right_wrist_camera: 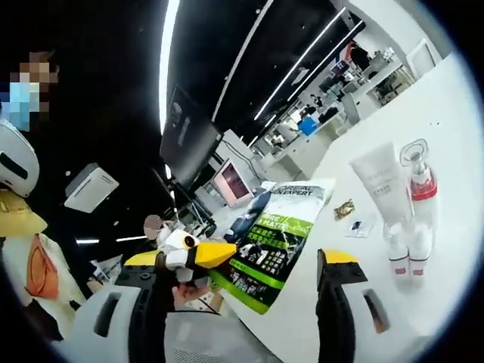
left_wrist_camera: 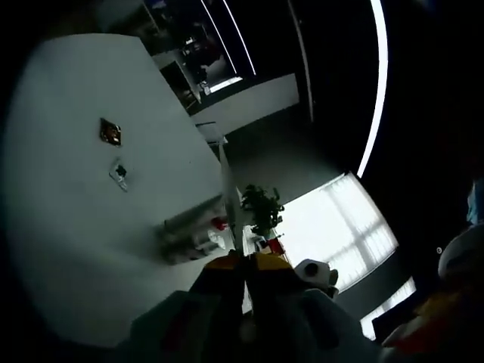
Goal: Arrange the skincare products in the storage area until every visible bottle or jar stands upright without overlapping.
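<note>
Right gripper [right_wrist_camera: 261, 261], jaws spread and empty, faces the skincare products: a white tube [right_wrist_camera: 383, 184] and small bottles [right_wrist_camera: 409, 246] at three o'clock. Left gripper [left_wrist_camera: 247, 266] looks closed. Next: approach, then grasp one product.

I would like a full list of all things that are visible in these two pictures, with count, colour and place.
Large white table: one, white, under all items in both views.
White squeeze tube: one, white, on the table in the right gripper view.
Clear bottle with red band: one, clear and red, beside the tube.
Small white tubes with red caps: two, below the tube and bottle.
Green and black product packet: one, at the table edge.
Small gold sachet: one, beyond the packet.
Small flat sachet: one, pale, beside the gold one.
Green potted plant: one, left gripper view.
Left tongs: yellow tips, closed together.
Right tongs: yellow tips, apart, holding nothing.
</note>
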A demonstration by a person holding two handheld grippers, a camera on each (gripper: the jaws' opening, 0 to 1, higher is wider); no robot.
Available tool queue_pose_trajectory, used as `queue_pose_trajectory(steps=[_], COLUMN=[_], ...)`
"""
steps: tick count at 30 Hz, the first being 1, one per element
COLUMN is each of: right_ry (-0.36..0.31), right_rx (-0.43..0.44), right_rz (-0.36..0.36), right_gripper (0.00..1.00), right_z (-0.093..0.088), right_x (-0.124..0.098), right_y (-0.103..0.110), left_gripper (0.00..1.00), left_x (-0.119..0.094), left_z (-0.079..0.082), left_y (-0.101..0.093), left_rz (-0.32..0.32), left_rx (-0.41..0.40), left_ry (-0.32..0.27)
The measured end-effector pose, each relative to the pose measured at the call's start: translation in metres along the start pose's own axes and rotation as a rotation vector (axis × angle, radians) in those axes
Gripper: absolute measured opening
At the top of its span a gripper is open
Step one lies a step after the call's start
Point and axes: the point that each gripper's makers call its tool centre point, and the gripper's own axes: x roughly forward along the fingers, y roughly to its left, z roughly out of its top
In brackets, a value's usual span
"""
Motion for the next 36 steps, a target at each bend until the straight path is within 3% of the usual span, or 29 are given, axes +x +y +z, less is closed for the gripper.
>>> queue_pose_trajectory(steps=[7, 17, 30, 36], right_ry=[0.055, 0.104, 0.131, 0.124], right_rx=[-0.034, -0.093, -0.097, -0.086], right_rz=[-0.058, -0.131, -0.211, -0.233], right_gripper=[0.92, 1.0, 1.0, 1.0], right_z=[-0.017, -0.028, -0.04, -0.039], right_x=[-0.01, -0.023, -0.046, -0.052], right_y=[-0.017, -0.037, -0.06, -0.066], left_gripper=[0.0, 0.0, 0.0, 0.0], left_x=[0.005, 0.011, 0.03, 0.041], left_z=[-0.002, -0.006, -0.008, -0.011], left_y=[0.015, 0.035, 0.074, 0.094], left_rz=[0.041, 0.085, 0.173, 0.21], left_rx=[-0.029, -0.047, -0.051, -0.057], left_ry=[0.007, 0.035, 0.12, 0.125])
